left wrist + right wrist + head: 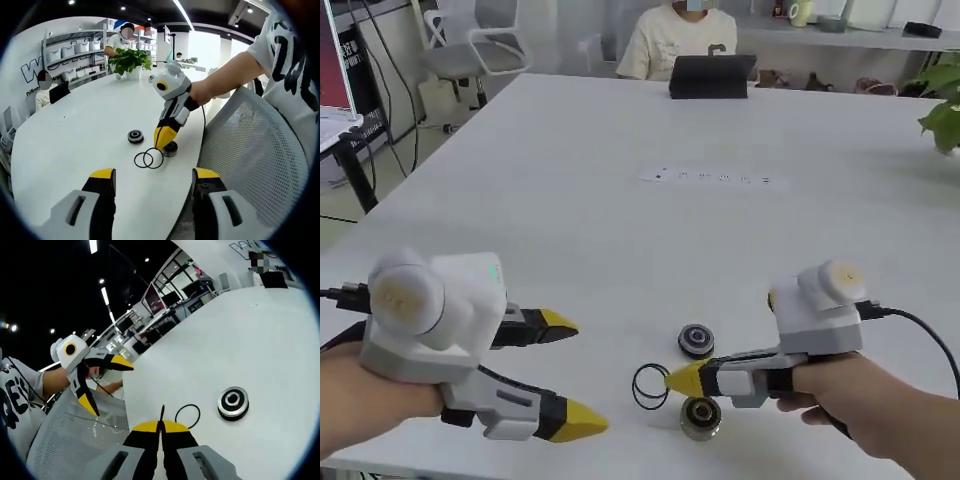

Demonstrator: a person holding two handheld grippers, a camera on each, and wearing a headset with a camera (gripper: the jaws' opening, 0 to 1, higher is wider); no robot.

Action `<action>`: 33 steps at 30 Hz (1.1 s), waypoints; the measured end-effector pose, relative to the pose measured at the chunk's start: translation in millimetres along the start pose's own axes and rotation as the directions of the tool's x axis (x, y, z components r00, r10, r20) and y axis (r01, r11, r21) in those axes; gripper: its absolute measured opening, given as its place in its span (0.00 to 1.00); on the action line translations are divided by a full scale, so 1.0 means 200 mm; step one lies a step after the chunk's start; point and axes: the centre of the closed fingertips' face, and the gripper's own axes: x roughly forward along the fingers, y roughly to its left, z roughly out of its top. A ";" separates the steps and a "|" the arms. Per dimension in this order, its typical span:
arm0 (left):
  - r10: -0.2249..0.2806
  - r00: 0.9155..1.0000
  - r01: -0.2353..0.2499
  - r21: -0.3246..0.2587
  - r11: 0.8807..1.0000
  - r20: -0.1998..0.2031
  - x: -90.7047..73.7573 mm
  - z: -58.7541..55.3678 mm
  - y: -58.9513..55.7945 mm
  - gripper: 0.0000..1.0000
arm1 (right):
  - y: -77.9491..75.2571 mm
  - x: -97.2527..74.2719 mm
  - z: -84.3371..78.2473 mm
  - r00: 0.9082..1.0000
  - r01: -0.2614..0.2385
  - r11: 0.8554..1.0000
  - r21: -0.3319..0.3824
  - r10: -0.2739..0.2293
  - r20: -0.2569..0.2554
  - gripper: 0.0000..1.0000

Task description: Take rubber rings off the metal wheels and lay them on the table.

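Note:
Two metal wheels lie near the white table's (620,230) front edge: one (696,340) with a dark band round it, the other (701,416) just below my right gripper (672,378). Two thin black rubber rings (635,386) overlap on the table at that gripper's tip. In the right gripper view the jaws (161,424) are shut on one ring (162,414), seen edge-on, with the other ring (189,405) and a wheel (233,403) beyond. My left gripper (570,370) hangs open and holds nothing, left of the rings (135,160); both wheels (135,136) (170,148) lie ahead of it.
A person sits at the table's far end behind a dark laptop (712,75). A socket strip (715,178) is set into the tabletop's middle. A plant (945,100) stands at the right edge, and a mesh chair (250,150) at the near edge.

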 end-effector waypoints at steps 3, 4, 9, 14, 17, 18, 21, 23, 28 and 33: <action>0.003 1.000 -0.003 -0.004 1.000 0.001 -0.01 0.00 0.00 0.59 | 0.00 0.02 -0.01 1.000 0.002 1.000 -0.004 -0.002 -0.014 0.00; 0.005 1.000 -0.005 -0.005 1.000 0.001 -0.01 -0.01 0.00 0.59 | 0.00 0.02 -0.02 1.000 0.003 1.000 -0.006 -0.003 -0.021 0.00; 0.006 1.000 -0.006 -0.012 1.000 -0.001 -0.01 -0.02 0.00 0.59 | -0.02 0.04 -0.05 0.999 0.010 1.000 -0.012 -0.010 -0.049 0.00; 0.006 1.000 -0.006 -0.015 1.000 -0.002 -0.01 -0.02 0.00 0.59 | -0.04 0.04 -0.06 0.997 0.030 0.999 -0.026 -0.032 -0.063 0.00; 0.004 1.000 -0.004 -0.016 1.000 -0.003 -0.01 -0.02 0.00 0.59 | -0.05 0.03 -0.06 0.997 0.041 0.998 -0.039 -0.044 -0.069 0.00; 0.004 1.000 -0.004 -0.015 1.000 -0.005 -0.01 -0.02 0.00 0.59 | -0.05 0.03 -0.06 0.996 0.045 0.998 -0.047 -0.048 -0.071 0.00; 0.002 1.000 -0.002 -0.014 1.000 -0.008 -0.01 -0.02 0.00 0.59 | -0.06 0.03 -0.06 0.995 0.057 0.996 -0.071 -0.063 -0.078 0.00; 0.001 1.000 -0.001 -0.016 1.000 -0.007 -0.01 -0.02 0.00 0.59 | -0.06 0.03 -0.06 0.994 0.065 0.994 -0.087 -0.072 -0.084 0.01; -0.005 1.000 0.004 -0.016 1.000 -0.019 0.00 -0.04 0.00 0.59 | -0.07 0.03 -0.07 0.991 0.081 0.989 -0.121 -0.093 -0.092 0.09; -0.011 1.000 0.010 -0.014 1.000 -0.027 0.00 -0.04 0.00 0.59 | -0.08 0.03 -0.06 0.991 0.097 0.984 -0.146 -0.110 -0.081 0.18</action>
